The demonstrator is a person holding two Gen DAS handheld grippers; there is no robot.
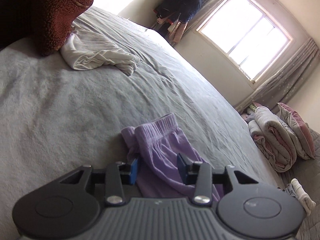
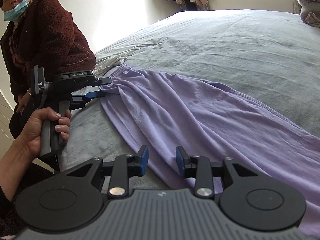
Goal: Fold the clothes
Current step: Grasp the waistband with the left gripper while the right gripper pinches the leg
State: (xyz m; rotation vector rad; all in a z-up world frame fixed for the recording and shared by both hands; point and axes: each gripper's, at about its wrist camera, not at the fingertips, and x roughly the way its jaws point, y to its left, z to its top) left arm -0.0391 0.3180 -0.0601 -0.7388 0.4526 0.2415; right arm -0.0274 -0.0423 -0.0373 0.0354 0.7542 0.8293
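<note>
1. Nearest the right wrist camera, the right gripper [image 2: 162, 163] has its blue-padded fingers spread apart over the near edge of the purple trousers [image 2: 200, 116], gripping nothing.
2. The purple trousers lie stretched out on the grey bedspread [image 2: 230, 46], with their elastic waistband at the far end from this gripper.
3. At that waistband [image 1: 158, 126], the left gripper [image 1: 158, 165] is released too: its fingers stand apart on either side of the cloth, not clamped.
4. A bare hand [image 2: 40, 132] holds the left gripper's handle beside the bed's edge.
5. Beyond the trousers' waistband, a crumpled white garment [image 1: 100, 54] rests on the bedspread.
6. Next to that garment stands a person in a dark red fleece jacket [image 2: 48, 40] and a blue face mask [image 2: 16, 12].
</note>
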